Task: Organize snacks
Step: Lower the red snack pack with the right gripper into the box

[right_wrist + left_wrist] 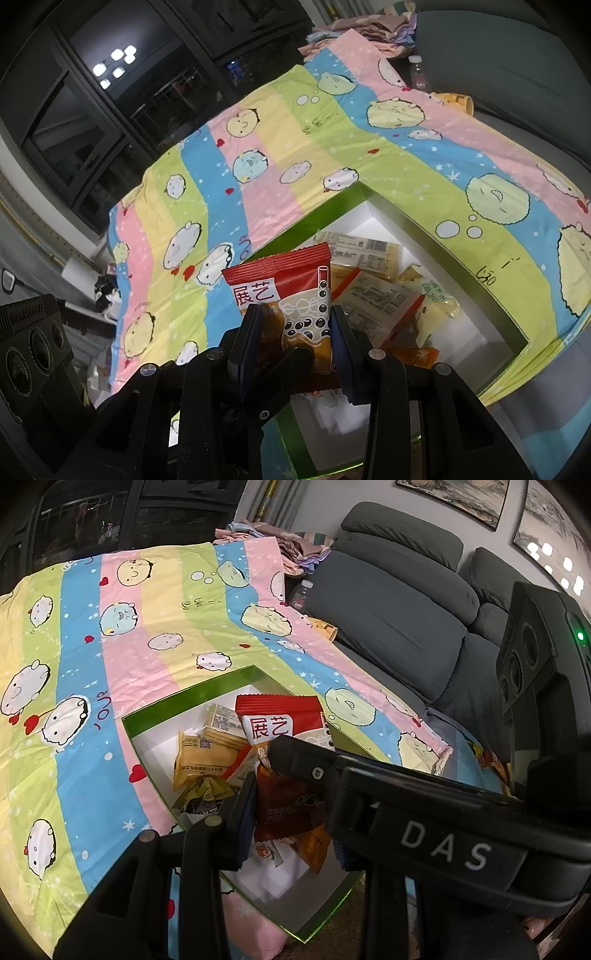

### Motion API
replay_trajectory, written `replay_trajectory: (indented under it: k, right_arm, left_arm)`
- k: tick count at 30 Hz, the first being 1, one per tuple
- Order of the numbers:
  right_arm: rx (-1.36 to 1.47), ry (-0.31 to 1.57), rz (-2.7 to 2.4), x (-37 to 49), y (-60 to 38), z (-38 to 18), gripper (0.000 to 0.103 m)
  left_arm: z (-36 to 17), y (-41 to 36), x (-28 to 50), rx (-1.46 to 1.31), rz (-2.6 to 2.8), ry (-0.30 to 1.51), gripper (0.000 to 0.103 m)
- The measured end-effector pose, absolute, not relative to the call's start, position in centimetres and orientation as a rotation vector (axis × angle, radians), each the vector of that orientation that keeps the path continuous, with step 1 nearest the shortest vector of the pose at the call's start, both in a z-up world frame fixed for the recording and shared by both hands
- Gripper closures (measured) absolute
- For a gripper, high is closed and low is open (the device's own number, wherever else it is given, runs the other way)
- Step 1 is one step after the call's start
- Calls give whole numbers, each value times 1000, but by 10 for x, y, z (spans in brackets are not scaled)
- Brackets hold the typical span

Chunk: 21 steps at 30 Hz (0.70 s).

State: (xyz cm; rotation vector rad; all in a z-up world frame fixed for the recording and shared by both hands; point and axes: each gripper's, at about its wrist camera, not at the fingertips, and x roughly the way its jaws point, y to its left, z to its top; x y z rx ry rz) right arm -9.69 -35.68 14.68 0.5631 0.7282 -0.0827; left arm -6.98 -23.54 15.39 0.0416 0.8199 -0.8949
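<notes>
Squarely between right gripper [297, 338] fingers [341, 341]: red snack packet [291, 291]; clamped.

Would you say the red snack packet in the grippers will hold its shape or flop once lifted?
Red packet stands upright between the right gripper pads, so probably puffy and fairly stiff. Its glossy film may slip. Likely light.

Striped cartoon sheet [122, 635] over table, grey sofa [399, 602] behind w/ clothes pile [280, 539], bottle [301, 592], framed pics [458, 498].

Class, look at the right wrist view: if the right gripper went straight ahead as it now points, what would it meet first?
Probably the snack packets lying in the green box; depth is unclear. The right gripper already holds a red packet.
</notes>
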Motion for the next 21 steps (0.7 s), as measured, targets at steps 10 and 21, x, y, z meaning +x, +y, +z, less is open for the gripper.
replay_trajectory:
  k: [10,21]
  right_arm:
    - [584,721,-97,-101,-365,145,63]
    - [594,714,-97,-96,-372,148,63]
  left_arm:
    - [153,-245,-70,60,-909,824,70]
    - [155,-251,-62,67,-912,821,69]
